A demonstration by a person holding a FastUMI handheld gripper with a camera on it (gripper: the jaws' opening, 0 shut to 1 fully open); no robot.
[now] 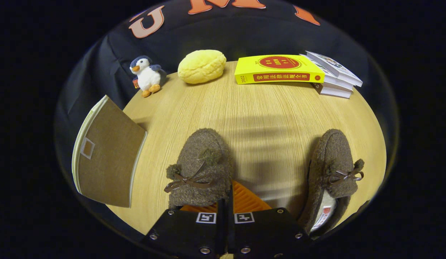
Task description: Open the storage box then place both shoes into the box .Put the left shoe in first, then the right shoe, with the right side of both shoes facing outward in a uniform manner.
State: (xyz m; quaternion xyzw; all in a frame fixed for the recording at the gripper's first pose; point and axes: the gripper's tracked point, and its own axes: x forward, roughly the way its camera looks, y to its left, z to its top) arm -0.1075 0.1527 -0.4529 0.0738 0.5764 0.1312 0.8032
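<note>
Two fuzzy brown slippers with small bows are on the round wooden table [266, 108]. The slipper nearer the box [201, 162] sits right at my fingers, toe pointing away. My gripper [228, 201] is shut on the edge of its collar, with the ribbed pads showing on both sides of it. The other slipper [334, 162] lies apart on the far side of my fingers, tipped so its pale lining and label show. The brown fabric storage box [108, 158] with a pale rim stands beside the held slipper at the table's edge. Its flat face with a small window is turned towards me.
Along the far edge of the table are a plush penguin [147, 75], a yellow bun-shaped cushion [202, 66], a thick yellow book [277, 69] and a stack of pale books [334, 75]. Bare wood lies between these and the slippers.
</note>
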